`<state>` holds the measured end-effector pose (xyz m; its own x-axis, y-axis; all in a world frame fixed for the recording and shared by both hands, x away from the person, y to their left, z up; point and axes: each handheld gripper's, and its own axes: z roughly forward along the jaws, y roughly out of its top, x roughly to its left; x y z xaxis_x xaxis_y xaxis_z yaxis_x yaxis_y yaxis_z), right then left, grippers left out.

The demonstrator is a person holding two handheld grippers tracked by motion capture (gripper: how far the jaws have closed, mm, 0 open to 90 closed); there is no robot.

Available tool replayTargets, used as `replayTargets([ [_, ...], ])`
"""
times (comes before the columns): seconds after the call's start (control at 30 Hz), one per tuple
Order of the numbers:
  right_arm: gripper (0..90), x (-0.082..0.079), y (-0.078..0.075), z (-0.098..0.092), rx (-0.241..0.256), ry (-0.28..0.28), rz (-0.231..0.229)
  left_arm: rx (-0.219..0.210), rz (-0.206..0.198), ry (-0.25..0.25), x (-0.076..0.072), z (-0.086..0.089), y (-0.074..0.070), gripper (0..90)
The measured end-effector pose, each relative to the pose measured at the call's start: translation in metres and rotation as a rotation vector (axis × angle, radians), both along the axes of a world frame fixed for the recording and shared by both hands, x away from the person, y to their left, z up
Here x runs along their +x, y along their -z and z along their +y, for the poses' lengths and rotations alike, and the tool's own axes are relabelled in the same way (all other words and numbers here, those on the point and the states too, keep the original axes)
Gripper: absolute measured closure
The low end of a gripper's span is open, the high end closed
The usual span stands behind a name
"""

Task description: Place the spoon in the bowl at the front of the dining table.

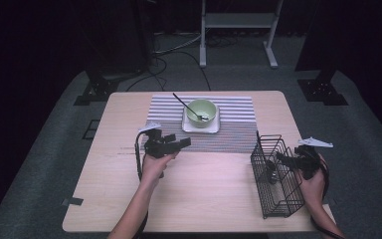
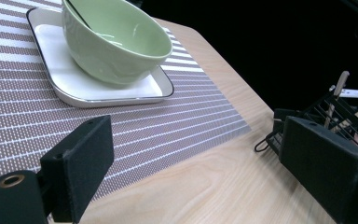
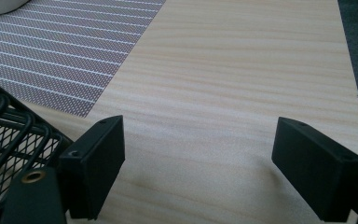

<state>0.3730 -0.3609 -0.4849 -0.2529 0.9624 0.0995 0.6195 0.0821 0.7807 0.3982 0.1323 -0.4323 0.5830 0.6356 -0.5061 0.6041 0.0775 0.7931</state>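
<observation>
We hold the left gripper (image 1: 183, 143) open near the mat's (image 1: 229, 137) front edge, the right gripper (image 1: 282, 158) open over the basket (image 1: 273, 199) at the table's (image 1: 204, 199) right edge.

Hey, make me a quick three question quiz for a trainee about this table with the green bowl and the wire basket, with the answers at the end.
1. True or false: the green bowl sits directly on the striped placemat.
2. What does the left gripper hold? A) a spoon B) the bowl C) nothing
3. Fill in: the right gripper is beside the black wire ____.

Key
1. False: it sits on a white square plate, which lies on the placemat.
2. C: its fingers stand apart over the table.
3. basket
</observation>
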Motion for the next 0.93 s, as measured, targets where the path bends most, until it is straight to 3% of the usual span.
replayTargets([
  [0.5, 16.0, 0.0, 0.0, 0.0, -0.002, -0.001, -0.001, 0.027, -0.02, 0.029, -0.019, -0.004, -0.004, 9.2],
  [0.93, 16.0, 0.0, 0.0, 0.0, 0.0, -0.004, 0.0, 0.039, -0.007, 0.057, -0.028, -0.012, 0.001, 9.2],
])
